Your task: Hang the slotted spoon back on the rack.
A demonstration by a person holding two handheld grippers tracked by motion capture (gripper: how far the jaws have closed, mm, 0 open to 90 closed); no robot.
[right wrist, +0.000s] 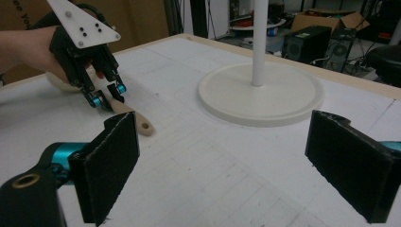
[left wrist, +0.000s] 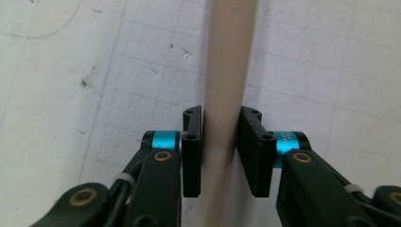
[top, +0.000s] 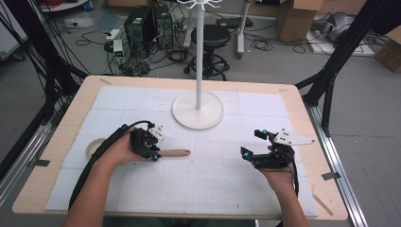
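Left gripper (top: 152,147) left of centre in high view, jaws clamped on wooden handle (top: 174,153); handle lies flat on white mat (top: 213,179), free end pointing toward frame centre. Left gripper view: handle (left wrist: 227,94) runs up middle of frame, both pads touching its sides. Right gripper (top: 253,144) right of centre in high view, jaws spread wide, nothing between them, well apart from handle. White stand (top: 197,109) with round base upper centre of table (top: 302,101). Right gripper view: left gripper (right wrist: 106,94) upper left, stand base (right wrist: 261,93) upper centre.
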